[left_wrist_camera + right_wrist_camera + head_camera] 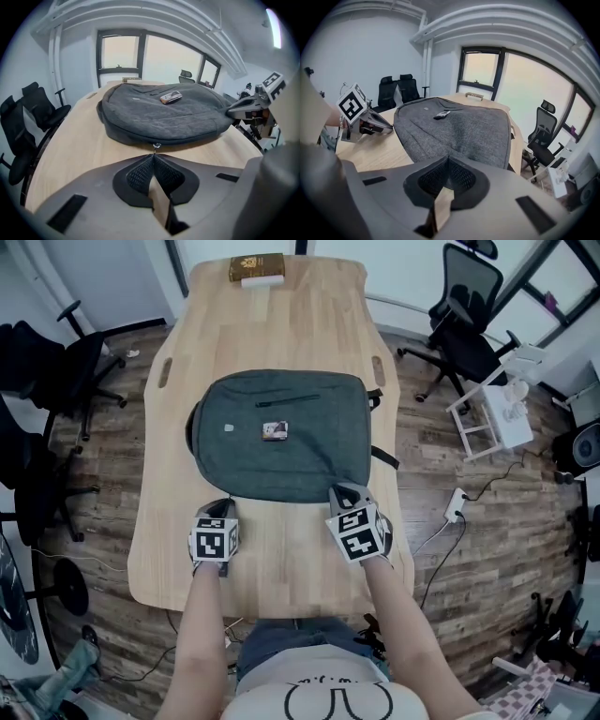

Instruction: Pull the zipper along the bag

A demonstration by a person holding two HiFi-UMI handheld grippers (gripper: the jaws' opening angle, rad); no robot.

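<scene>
A person seated at a long pale wooden bench (281, 324) works on a grey bag (281, 456), which lies flat across the middle of the benchtop with its front panel facing up. Black office chairs (56, 371) stand on the wood-plank floor (441, 549) to the left of the bag. Another black chair (464, 329) stands beyond the bag's far right corner. A white trolley (497, 413) sits to the right of the bag, off the bench.

The left gripper (221, 507) meets the bag's near edge towards its left end. The right gripper (345, 493) meets the same edge at the bag's near right corner. Each gripper's marker cube faces up on the side away from the bag. The right gripper's jaws are clenched together, their tips against the grey fabric. Whether any cloth is caught between them cannot be made out.

A brown box (256, 266) rests beyond the bag at the bench's far end. A small rectangular label (275, 430) sits near the centre of the bag's front panel, just below a short dark zip line.

A metal zipper pull (156, 146) hangs from the seam on the bag's near edge. The left gripper's jaws are clenched on it, and its small metal end shows just past their tips.
</scene>
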